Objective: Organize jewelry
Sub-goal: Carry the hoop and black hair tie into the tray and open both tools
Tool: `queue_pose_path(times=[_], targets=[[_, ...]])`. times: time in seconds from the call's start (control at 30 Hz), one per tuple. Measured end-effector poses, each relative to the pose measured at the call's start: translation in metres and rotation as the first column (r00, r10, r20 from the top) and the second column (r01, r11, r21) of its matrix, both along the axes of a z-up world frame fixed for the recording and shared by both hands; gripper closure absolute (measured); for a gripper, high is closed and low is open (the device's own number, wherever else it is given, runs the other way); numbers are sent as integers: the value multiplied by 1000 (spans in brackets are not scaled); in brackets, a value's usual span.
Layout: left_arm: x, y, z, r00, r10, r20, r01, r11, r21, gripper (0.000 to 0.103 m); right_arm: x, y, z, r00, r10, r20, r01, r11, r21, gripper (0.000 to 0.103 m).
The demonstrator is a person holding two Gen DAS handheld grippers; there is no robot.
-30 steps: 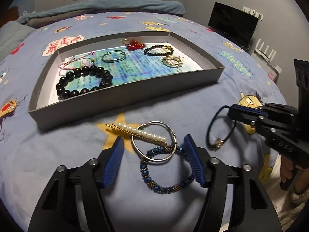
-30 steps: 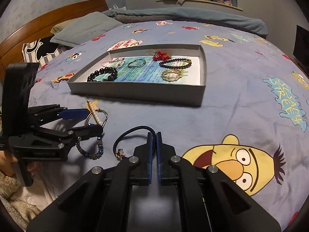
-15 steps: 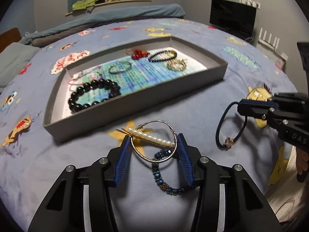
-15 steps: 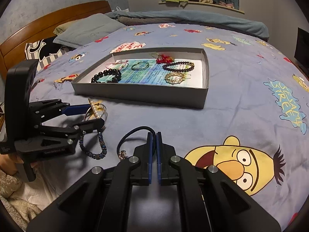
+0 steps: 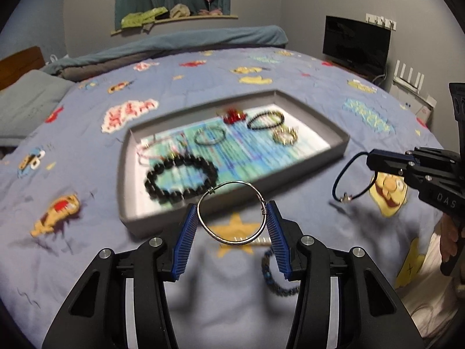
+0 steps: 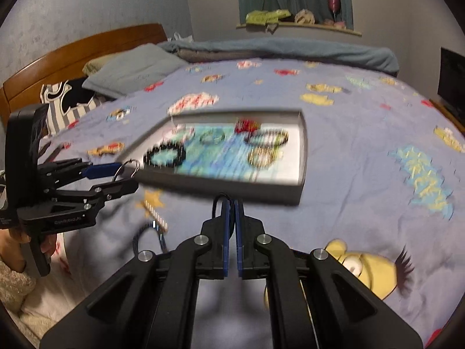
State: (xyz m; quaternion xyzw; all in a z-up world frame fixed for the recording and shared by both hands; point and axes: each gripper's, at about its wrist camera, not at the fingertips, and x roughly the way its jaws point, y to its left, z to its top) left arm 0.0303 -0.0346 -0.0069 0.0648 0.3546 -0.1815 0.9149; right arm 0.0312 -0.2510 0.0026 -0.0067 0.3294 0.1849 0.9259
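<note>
Item in hand, left gripper (image 5: 232, 226): a silver wire bangle (image 5: 231, 212), pinched across its width between the two blue ribbed pads, jaws having just closed onto it, the ring standing clear of the blue cartoon bedspread (image 5: 87, 247). Item in hand, right gripper (image 6: 231, 221): a dark cord bracelet with a small charm (image 5: 348, 180), pads brought fully together on the cord, the loop dangling free below the tips in the left wrist view. Destination: a shallow grey cardboard tray (image 5: 343, 145) lying ahead on the bedspread, already holding a black beaded bracelet (image 5: 180, 180), a thin dark ring bracelet (image 5: 209, 136), a red ornament (image 5: 232, 115), a dark fine-beaded bracelet (image 5: 266, 119), a gold circular piece (image 5: 285, 137) and a pink cord (image 5: 154, 151). Left on the bedspread: a pearl hair clip (image 6: 157, 216) and a blue beaded bracelet (image 5: 276, 279), lying just beside each other under the left gripper. Handling note, as judgement: both pieces look set for carrying over the near wall of the tray. The bangle is held only at two rim points, so it may pivot or slip; best kept level and lowered to a bare patch of the printed liner before the pads part. The cord loop swings, so it should clear the tray wall with room and be let settle before release, apart from the pieces already there.
</note>
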Motion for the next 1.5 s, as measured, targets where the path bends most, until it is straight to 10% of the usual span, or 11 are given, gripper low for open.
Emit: queue_pose_path(times=[0.4,1.03,1.5], targets=[[62,-18,29,1000,-15,11,15,1000,1,53,55,13,60,988,-75,136,69,996,54,99],[99,-45,-30,984,-101,-148,100,995,-12,53,102,5,-16,992,-69,-104,71,997,11,99],[110,-42,-34,964,-112,-239,94,992,-86,53,103,15,-35,990,-72,-124,53,987,-150,99]])
